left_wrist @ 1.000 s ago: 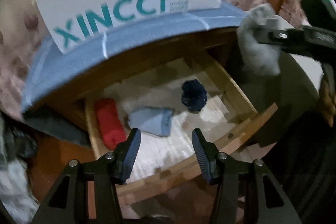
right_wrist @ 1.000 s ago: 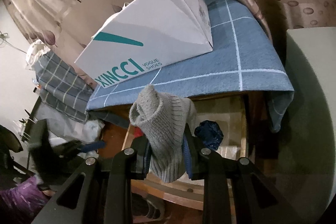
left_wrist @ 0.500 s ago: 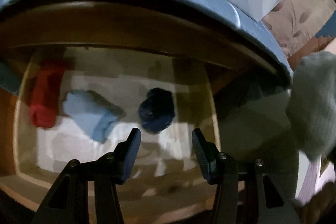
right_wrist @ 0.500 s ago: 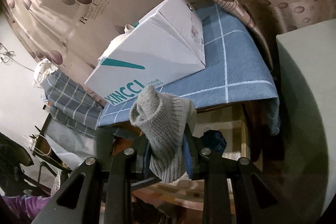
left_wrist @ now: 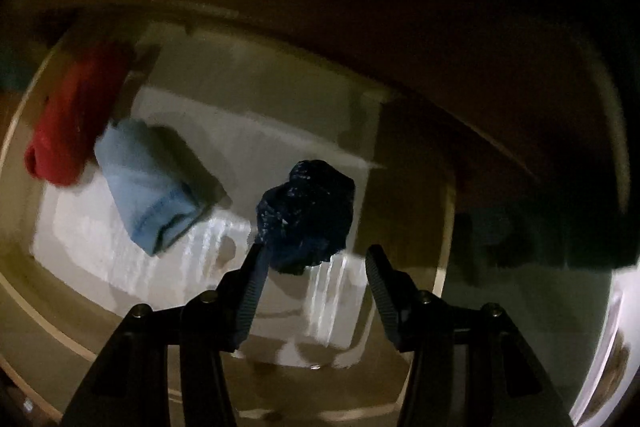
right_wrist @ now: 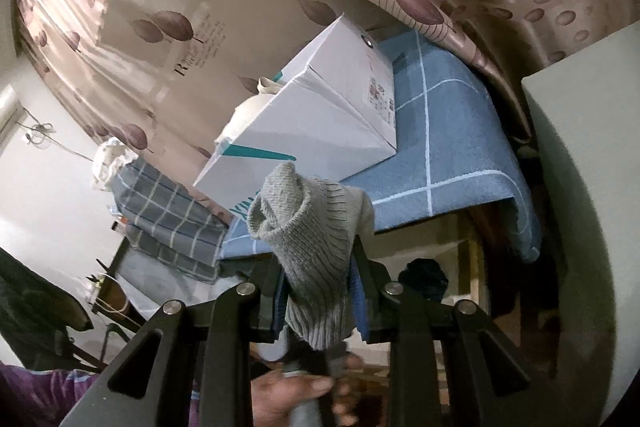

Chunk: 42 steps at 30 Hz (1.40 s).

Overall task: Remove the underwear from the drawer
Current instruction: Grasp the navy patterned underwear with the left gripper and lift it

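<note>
Three bundles of underwear are seen inside the open drawer (left_wrist: 416,311) from the left wrist view: a red roll (left_wrist: 72,115) at the far left, a folded light-blue piece (left_wrist: 148,183) touching it, and a dark navy bundle (left_wrist: 308,215) lying apart toward the right. The left gripper (left_wrist: 314,263) is pointed steeply down into the drawer with its jaws parted and nothing pressed between them. The navy bundle is found directly ahead of the gap, its lower edge lapping the tip of the left-hand finger, while the right-hand finger is kept clear of it. No marked long axis is shown by this bundle; it is a crumpled lump, so little turning of the wrist is judged to be needed. A short advance and a slight shift toward the left-hand finger's side are judged to be called for before closing.

The right gripper (right_wrist: 318,283) is clamped on a grey knitted piece (right_wrist: 312,239), which is held up outside the drawer, in front of the blue cloth (right_wrist: 452,155) and white shoebox (right_wrist: 320,119). The left gripper is therefore judged the nearer and only free one.
</note>
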Each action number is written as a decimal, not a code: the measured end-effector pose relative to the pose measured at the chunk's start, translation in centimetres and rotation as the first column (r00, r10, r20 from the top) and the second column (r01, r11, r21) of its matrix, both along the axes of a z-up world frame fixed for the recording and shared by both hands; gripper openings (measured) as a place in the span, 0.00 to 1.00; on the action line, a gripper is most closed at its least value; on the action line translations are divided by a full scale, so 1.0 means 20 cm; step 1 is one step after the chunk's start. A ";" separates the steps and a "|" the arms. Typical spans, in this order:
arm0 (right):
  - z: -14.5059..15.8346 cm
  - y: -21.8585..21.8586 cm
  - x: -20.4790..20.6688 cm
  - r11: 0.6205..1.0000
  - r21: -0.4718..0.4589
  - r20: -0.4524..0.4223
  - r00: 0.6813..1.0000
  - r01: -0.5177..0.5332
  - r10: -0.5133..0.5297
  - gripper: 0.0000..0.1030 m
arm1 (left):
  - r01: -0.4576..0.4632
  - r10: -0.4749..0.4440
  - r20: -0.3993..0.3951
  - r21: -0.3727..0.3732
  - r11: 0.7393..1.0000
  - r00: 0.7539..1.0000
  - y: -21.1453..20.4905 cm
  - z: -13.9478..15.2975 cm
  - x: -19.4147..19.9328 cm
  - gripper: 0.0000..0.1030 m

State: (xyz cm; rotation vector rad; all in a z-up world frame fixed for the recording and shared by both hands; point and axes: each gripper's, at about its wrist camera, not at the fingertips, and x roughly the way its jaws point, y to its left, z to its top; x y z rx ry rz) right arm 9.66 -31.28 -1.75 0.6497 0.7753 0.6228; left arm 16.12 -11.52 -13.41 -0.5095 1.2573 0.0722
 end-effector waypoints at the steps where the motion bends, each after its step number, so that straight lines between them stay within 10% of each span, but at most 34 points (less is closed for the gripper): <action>1: 0.00 0.00 0.00 1.000 0.009 0.001 1.000 -0.005 0.005 0.25 | -0.019 0.019 0.009 0.003 1.000 1.000 0.01 0.00 -0.01 0.50; 7: 0.01 -0.04 -0.01 0.999 0.050 0.008 1.000 -0.004 0.004 0.25 | -0.169 0.170 0.028 -0.024 0.985 0.985 0.02 -0.02 -0.04 0.50; 12: 0.01 -0.04 -0.02 0.998 0.064 0.008 1.000 -0.012 0.011 0.25 | -0.396 0.386 -0.091 -0.149 0.906 0.918 0.14 -0.12 -0.08 0.50; 25: 0.00 -0.06 -0.01 0.996 0.086 0.009 1.000 -0.025 0.024 0.25 | -0.479 0.441 -0.204 -0.205 0.853 0.874 0.12 -0.29 0.02 0.51; 31: -0.01 -0.06 -0.01 0.997 0.069 -0.002 1.000 -0.015 0.015 0.26 | -0.456 0.422 -0.201 -0.172 0.873 0.884 0.13 -0.29 0.07 0.54; 33: -0.01 -0.06 -0.01 0.998 0.060 -0.002 1.000 -0.007 0.007 0.26 | -0.425 0.384 -0.229 -0.171 0.889 0.895 0.14 -0.30 0.09 0.32; 42: -0.03 -0.06 0.00 0.999 0.024 -0.018 0.999 0.028 -0.027 0.26 | -0.436 0.379 -0.259 -0.213 0.875 0.888 0.24 -0.18 -0.04 0.24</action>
